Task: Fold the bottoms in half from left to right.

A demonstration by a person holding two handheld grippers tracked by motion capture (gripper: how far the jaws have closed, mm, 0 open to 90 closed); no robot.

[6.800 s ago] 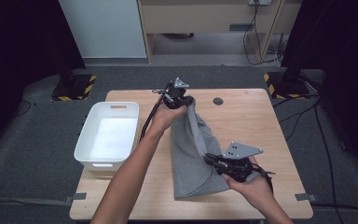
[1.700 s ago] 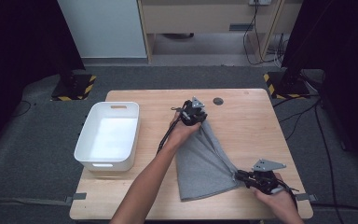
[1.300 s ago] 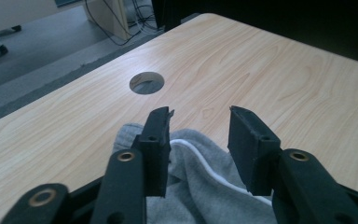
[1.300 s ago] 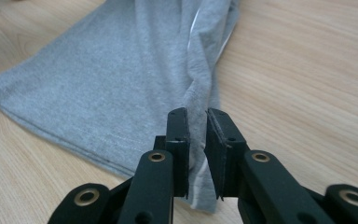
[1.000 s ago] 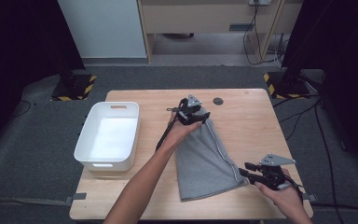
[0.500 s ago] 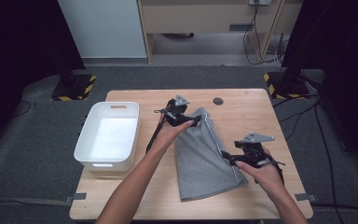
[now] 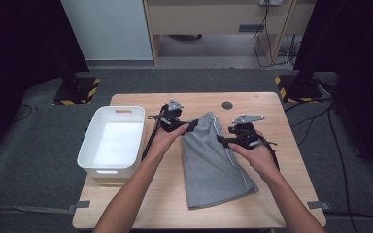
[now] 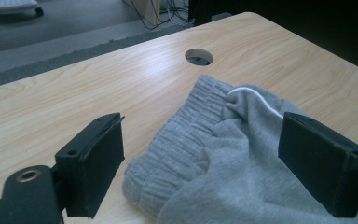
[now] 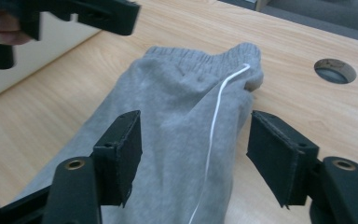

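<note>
The left tool has just opened wide, and the stretchy top edge of the grey shorts lies between its jaws, not pinched. The right tool is about half open and has just closed a little. It hangs over the shorts' white stripe on the counter, holding nothing.

High view looks down from above the table; both gripper views sit close, sharing the grey shorts waistband.
</note>
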